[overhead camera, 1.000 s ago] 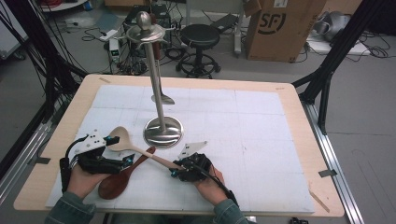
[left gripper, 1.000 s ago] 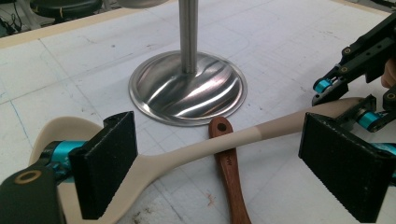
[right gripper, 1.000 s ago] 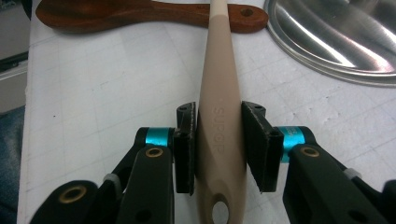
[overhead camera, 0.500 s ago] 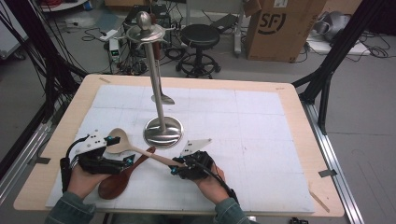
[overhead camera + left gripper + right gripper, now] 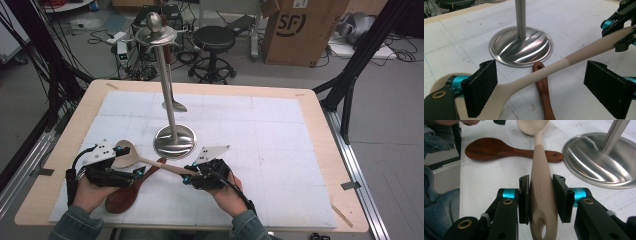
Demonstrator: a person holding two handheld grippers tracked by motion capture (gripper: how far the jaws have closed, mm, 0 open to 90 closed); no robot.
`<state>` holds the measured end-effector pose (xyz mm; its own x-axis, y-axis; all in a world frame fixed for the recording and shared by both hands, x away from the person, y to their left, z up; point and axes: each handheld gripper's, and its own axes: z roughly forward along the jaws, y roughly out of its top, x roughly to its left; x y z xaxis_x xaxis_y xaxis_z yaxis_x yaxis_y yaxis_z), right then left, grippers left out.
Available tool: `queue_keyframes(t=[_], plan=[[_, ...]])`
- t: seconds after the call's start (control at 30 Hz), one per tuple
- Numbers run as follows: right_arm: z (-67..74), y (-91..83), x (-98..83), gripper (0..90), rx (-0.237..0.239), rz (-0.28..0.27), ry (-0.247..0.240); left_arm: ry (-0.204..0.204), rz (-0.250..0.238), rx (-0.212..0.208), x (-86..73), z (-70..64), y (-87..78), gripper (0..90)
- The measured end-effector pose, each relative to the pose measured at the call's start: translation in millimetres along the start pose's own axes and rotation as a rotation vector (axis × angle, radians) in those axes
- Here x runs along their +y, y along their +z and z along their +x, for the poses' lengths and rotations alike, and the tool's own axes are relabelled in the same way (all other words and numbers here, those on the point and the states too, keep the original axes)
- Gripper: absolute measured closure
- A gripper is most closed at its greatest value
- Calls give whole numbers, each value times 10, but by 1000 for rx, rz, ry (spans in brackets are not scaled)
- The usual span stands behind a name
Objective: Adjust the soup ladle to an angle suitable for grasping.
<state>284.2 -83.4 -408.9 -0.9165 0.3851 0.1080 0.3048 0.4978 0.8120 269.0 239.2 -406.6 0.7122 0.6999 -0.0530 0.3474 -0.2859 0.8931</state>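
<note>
A cream spoon [image 5: 150,161] slants over the white mat, with its bowl to the left and its handle end to the right. My right gripper [image 5: 189,176] is shut on that handle [image 5: 540,152], and the pads press both its sides near the hanging hole. My left gripper [image 5: 139,172] is open. Its jaws stand wide on either side of the spoon's neck [image 5: 579,53] without pressing it. A dark wooden spoon [image 5: 120,197] lies flat under the cream one, its handle end [image 5: 544,92] pointing at the stand.
A steel utensil stand with a round base [image 5: 174,142] rises just beyond both grippers, and a metal utensil [image 5: 172,104] hangs from its top. The white mat [image 5: 280,145] stretches to the right on the wooden table [image 5: 312,100]. A stool and boxes stand on the floor behind.
My right gripper has risen a little with the cream spoon's handle end in it. The left gripper and the wooden spoon have stayed put.
</note>
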Motion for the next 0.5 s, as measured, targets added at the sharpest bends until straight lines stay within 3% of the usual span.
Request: queue_keyframes(t=[0.5], plan=[[50, -117, 135, 684, 13, -15, -12, 14, 11, -14, 2, -26, 34, 123]])
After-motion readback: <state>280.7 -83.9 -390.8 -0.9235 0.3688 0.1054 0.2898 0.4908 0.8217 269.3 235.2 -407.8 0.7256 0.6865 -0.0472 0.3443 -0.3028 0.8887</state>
